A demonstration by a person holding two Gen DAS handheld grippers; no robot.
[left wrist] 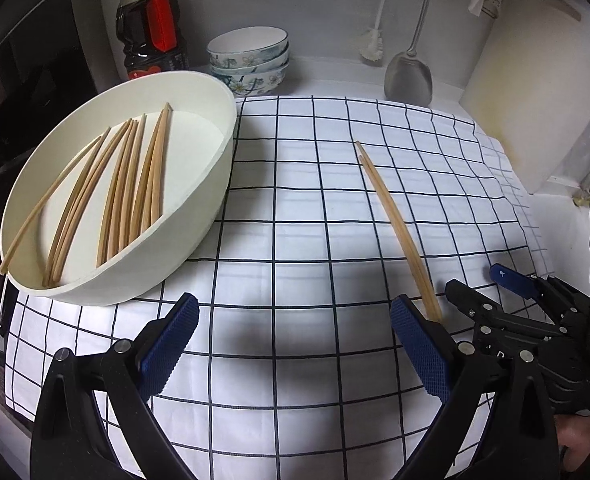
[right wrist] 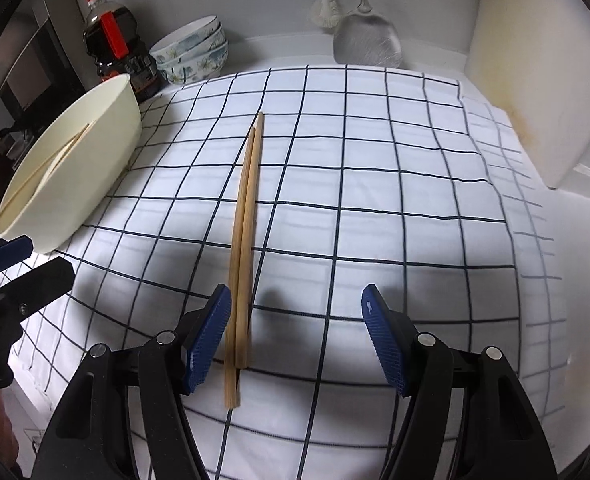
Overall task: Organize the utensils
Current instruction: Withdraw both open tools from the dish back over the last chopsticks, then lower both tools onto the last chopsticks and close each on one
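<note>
A cream oval tray (left wrist: pixel 199 216) at the left holds several wooden chopsticks (left wrist: pixel 135 184). It also shows in the right wrist view (right wrist: pixel 95 168). Two loose chopsticks (left wrist: pixel 395 224) lie side by side on the checked cloth (left wrist: pixel 295 240). In the right wrist view the chopstick pair (right wrist: pixel 247 232) runs between my open fingers, close to the left pad. My right gripper (right wrist: pixel 297 336) is open around their near ends. My left gripper (left wrist: pixel 295 344) is open and empty over the cloth, with the right gripper (left wrist: pixel 479 292) beside it.
A dark sauce bottle (left wrist: pixel 151 28), stacked floral bowls (left wrist: pixel 251 60), a metal spatula (left wrist: pixel 409 76) and a brush (left wrist: pixel 371 46) stand at the back wall. A white cutting board (left wrist: pixel 535 92) leans at the right.
</note>
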